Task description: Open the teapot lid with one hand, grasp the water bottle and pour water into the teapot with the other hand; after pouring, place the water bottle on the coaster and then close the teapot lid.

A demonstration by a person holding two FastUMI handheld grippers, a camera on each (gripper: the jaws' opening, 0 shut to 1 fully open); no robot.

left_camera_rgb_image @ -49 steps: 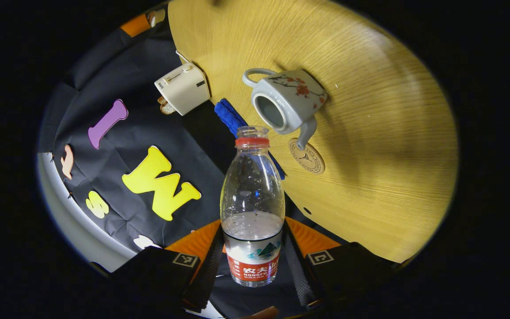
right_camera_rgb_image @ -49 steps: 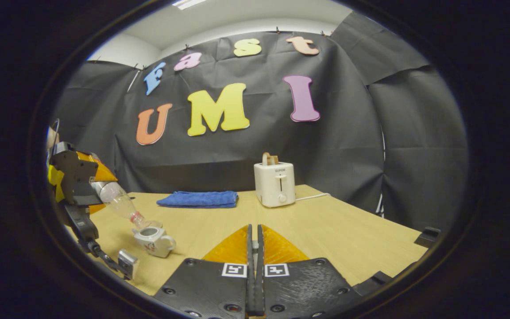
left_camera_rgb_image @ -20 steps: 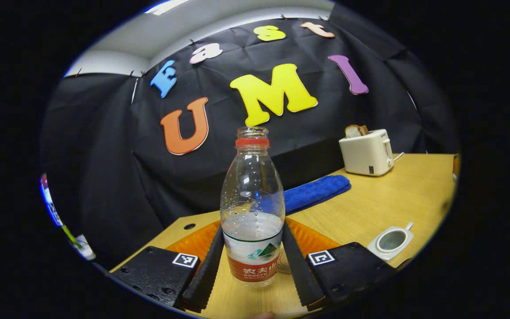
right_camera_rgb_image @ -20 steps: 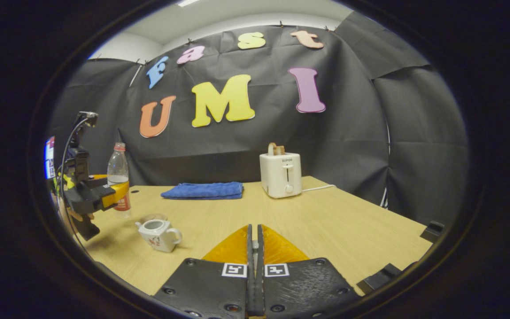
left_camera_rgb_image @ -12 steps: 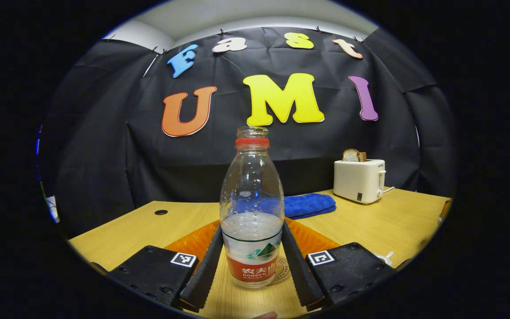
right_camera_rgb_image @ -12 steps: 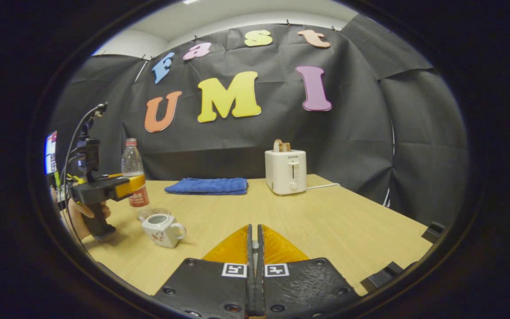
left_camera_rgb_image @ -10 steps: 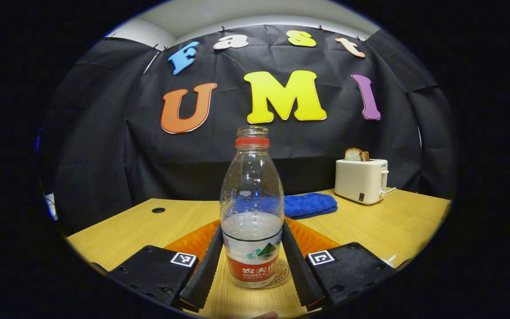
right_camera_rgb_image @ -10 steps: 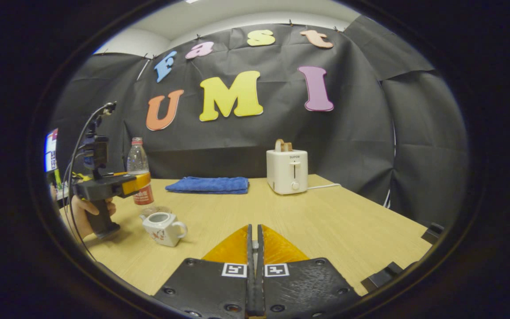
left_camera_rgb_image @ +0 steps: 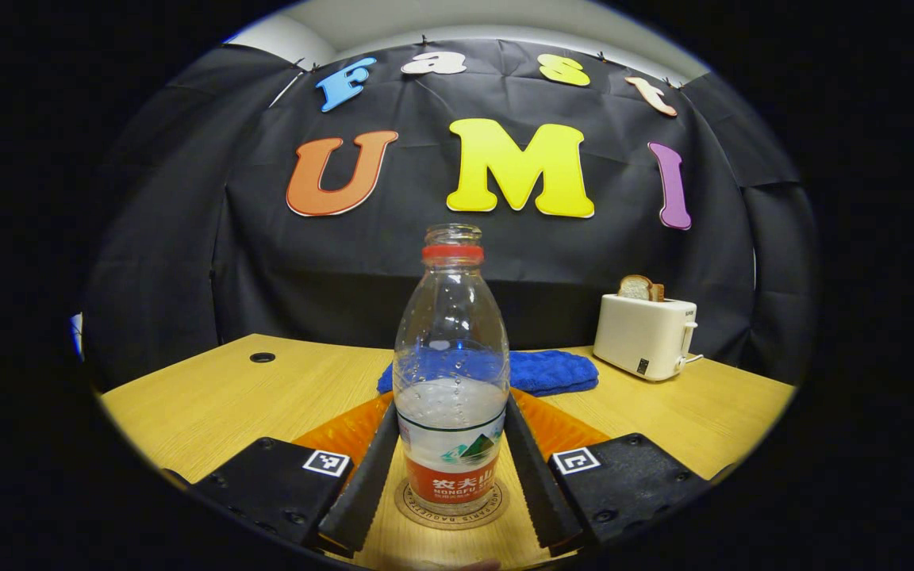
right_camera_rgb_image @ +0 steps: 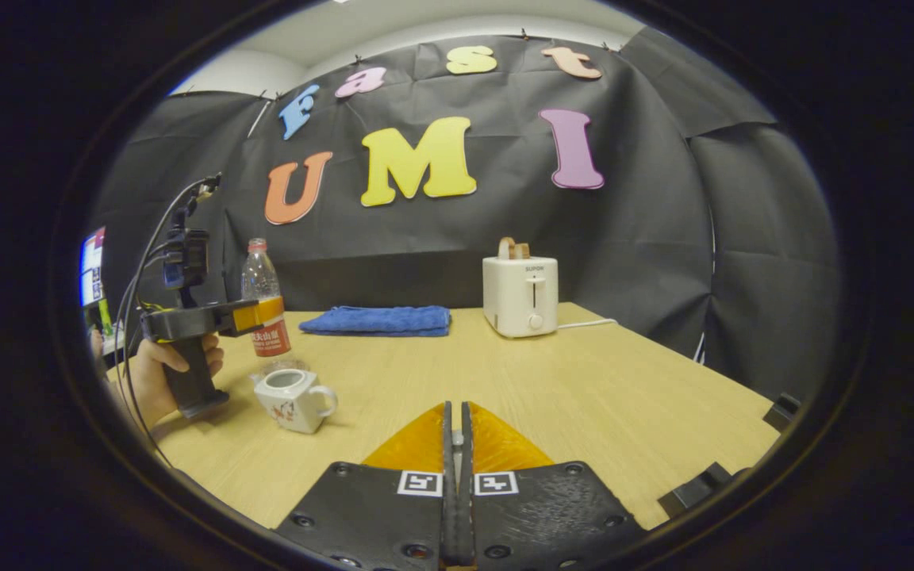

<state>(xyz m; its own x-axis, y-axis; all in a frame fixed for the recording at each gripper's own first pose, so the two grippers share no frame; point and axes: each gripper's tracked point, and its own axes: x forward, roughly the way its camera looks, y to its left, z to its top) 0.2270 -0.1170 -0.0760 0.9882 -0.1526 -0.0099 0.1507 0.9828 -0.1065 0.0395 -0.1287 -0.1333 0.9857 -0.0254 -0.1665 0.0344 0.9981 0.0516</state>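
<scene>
Your left gripper (left_camera_rgb_image: pixel 451 468) is level, its ribbed fingers clamped on the clear plastic water bottle (left_camera_rgb_image: pixel 451 373), which stands upright on the round coaster (left_camera_rgb_image: pixel 451 507). Just beside the bottle sits the glazed, lidless teapot (right_camera_rgb_image: pixel 293 398). Your right gripper (right_camera_rgb_image: pixel 455 476) has its fingers pressed together.

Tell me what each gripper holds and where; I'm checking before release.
The left gripper holds the bottle by its lower body, at the label. The right gripper is shut; whether it holds anything cannot be told.
</scene>
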